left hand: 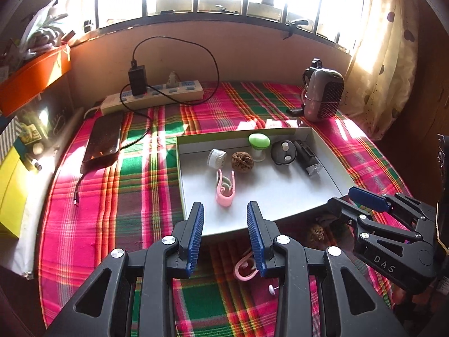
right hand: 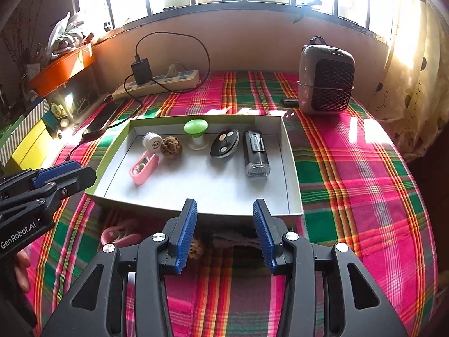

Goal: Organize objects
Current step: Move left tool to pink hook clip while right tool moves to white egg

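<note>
I am looking down along both grippers at a desk covered by a plaid cloth (right hand: 350,168) in pink, green and orange. My left gripper (left hand: 225,238) is hovering with its blue-padded jaws standing apart and nothing between them. My right gripper (right hand: 224,234) is hovering beside it, jaws likewise parted and holding nothing.

A shallow grey cardboard tray (right hand: 291,168) with a green outer rim is sitting in the middle of the desk, its near edge just beyond both sets of fingertips. Inside it, along the far wall, five things are lying in a row: a small white round cap (right hand: 151,141), a wrinkled walnut (right hand: 171,147), a green mushroom-shaped knob (right hand: 196,133), a black oval remote (right hand: 225,143) with pale buttons, and a black rectangular device (right hand: 254,153) with a clear end. A pink clip-shaped case (right hand: 143,167) is lying nearer me, toward the tray's left wall.

On the cloth, in front of the tray's near edge, a second walnut (left hand: 315,231), a pink hook-shaped piece (left hand: 245,268) and a tiny white pin (left hand: 272,289) are lying outside the tray.

Toward the desk's far left corner, a power strip (left hand: 153,98) with a black charger (left hand: 137,80) is lying, with a dark phone (left hand: 102,141) in front of it. A grey portable fan (right hand: 325,80) is standing near the far right corner.
</note>
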### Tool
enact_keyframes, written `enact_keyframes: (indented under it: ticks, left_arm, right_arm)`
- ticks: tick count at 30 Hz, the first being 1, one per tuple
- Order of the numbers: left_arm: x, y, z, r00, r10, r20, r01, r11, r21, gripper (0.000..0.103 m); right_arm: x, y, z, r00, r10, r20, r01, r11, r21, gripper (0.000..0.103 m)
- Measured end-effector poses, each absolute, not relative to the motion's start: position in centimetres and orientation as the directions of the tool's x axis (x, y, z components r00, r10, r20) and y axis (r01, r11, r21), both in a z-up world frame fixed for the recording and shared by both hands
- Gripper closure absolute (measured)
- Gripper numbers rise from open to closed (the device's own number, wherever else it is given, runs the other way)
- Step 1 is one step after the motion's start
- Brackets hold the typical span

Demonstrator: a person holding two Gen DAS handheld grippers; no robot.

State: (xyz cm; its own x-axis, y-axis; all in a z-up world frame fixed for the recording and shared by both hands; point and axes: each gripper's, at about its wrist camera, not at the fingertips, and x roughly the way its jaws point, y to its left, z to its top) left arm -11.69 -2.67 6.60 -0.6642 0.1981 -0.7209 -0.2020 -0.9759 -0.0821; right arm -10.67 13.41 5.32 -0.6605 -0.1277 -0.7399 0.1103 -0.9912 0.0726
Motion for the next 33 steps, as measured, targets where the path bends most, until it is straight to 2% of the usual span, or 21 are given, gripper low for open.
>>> enact_keyframes:
  ticks: [11,21,33]
  left_arm:
    - [-6.5,-7.4,5.2,-0.664,0.18,-0.726,-0.122,-0.984,-0.132,0.073]
    - [-4.6,-8.9,3.9,-0.656,0.189,-0.731,-0.097,-0.981,-0.167,0.073]
    - [-4.8,-7.7,2.9,-0.637,0.213,-0.74,-0.096,-0.975,-0.199,0.073]
  right_arm:
    - [-6.4,8.7,4.1,-0.591,-0.336,-0.734,0.34,-0.928,0.151,0.06]
    - [-6.0,7.2,2.8,-0.578,-0.296,-0.761,0.34,-0.935,0.105,0.06]
    - [-7.0,7.0,1.6,-0.531,-0.312,-0.788,0.356,-0.926,0.127,0.06]
